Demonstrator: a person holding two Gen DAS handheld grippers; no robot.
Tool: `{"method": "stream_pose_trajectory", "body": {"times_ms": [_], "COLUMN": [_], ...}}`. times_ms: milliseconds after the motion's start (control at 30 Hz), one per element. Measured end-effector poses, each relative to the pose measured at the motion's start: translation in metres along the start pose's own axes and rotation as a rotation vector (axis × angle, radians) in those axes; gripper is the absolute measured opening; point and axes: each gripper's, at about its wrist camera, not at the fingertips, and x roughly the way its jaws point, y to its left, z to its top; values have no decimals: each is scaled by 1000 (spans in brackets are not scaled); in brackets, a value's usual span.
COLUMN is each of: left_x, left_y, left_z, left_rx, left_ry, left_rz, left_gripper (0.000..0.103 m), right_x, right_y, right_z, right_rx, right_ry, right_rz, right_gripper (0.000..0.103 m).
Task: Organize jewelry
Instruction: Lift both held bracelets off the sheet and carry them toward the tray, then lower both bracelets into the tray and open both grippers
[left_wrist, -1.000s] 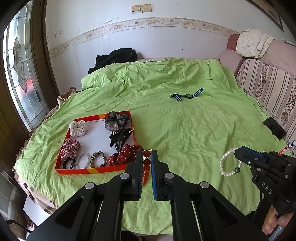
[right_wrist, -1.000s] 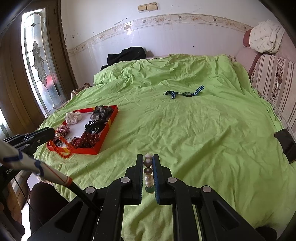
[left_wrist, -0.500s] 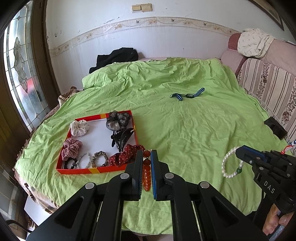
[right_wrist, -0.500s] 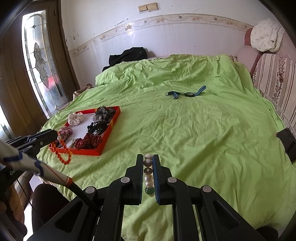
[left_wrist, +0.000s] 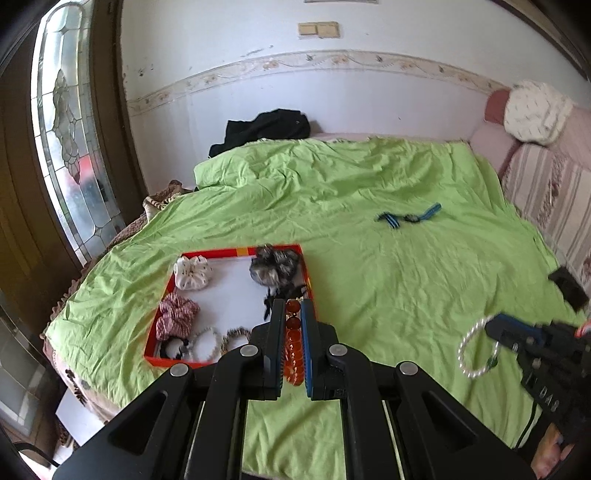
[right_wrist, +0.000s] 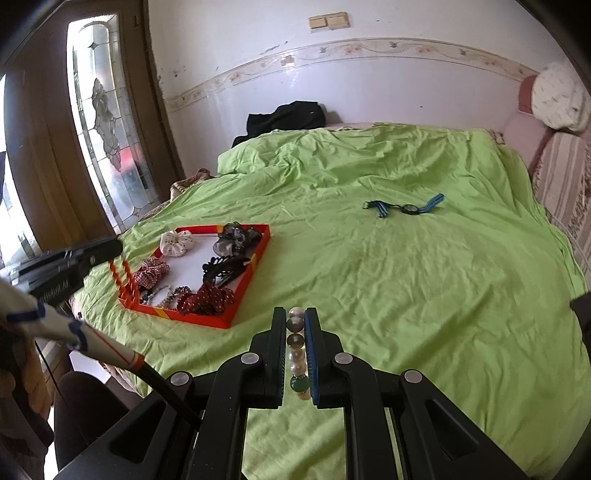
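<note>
The left tongs (left_wrist: 292, 314) are pinching a string of round amber-orange beads (left_wrist: 293, 347) between their pads, the strand hanging in a loop just over the near right corner of a shallow red cardboard tray with a white floor (left_wrist: 236, 295). The right tongs (right_wrist: 296, 325) are pinching a bracelet of white pearl-like beads with one green bead (right_wrist: 297, 356), holding it above the green bedsheet (right_wrist: 406, 277), to the right of the tray and apart from it. In the left wrist view this pearl bracelet is dangling as a ring from the right tongs' tips. Lying in the tray are a white fabric scrunchie (left_wrist: 192, 271), a red checked scrunchie (left_wrist: 177, 318), a grey gauzy scrunchie (left_wrist: 273, 266), a black claw hair clip (right_wrist: 223, 267), a dark red dotted scrunchie (right_wrist: 207, 300) and some small beaded bracelets (left_wrist: 212, 339). Farther up the bed, a wristwatch with a blue striped strap (right_wrist: 406, 207) is lying flat on the sheet, well apart from the tray.
</note>
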Motion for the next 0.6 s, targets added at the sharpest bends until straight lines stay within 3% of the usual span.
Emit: {"method": "stream_pose_trajectory", "body": {"times_ms": [333, 600], "left_x": [41, 72], "left_y": [33, 55], "left_z": [42, 47], "left_rx": [-47, -23], "left_ry": [-84, -87], "left_rz": [-52, -54], "left_gripper": [8, 8], "right_x": [45, 73], "right_y": [17, 43], "right_z": [26, 44], "right_rx": [-6, -52], "right_ry": [48, 69], "right_rz": [-12, -17], "right_gripper": [11, 11]}}
